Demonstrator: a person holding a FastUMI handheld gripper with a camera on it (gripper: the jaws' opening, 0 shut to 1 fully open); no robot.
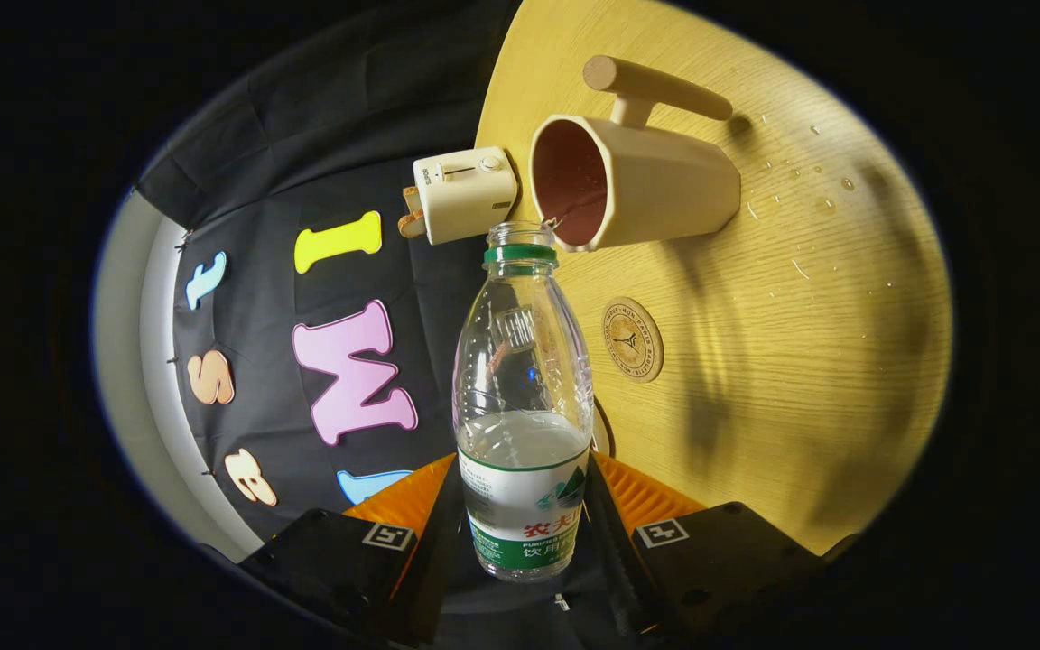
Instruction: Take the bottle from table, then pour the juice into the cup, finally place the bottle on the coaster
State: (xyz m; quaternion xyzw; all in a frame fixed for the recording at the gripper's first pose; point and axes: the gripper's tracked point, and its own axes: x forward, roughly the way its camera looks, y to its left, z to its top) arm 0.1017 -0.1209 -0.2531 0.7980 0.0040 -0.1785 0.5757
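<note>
Clamped on the bottle (523, 397), both fingers of the gripper (524, 528) pressing its labelled lower part from either side. Bottle clear plastic, uncapped, with a green ring below the open neck; held between the fingers and reaching forward past them, partly filled with clear liquid pooled toward the label end. Mouth of the bottle right at the rim of the cup (628, 181), whether touching the lip or just short of it cannot be told. Thin thread of liquid visible at the neck, running into the cup's opening.

Cup cream outside, reddish-brown inside, with a long rod-like handle on the side turned away from the bottle. Standing on the table (800, 361), a round, light wood-grain top. Scattered droplets on the wood beyond the cup's base.

Coaster (633, 339), a small round tan disc with a stamped emblem, flat on the table beside the bottle's shoulder, near the cup but apart from it, bare.

Small cream toaster (464, 194) at the table's edge just beside the cup's mouth, with brown pieces sticking out of its top.
</note>
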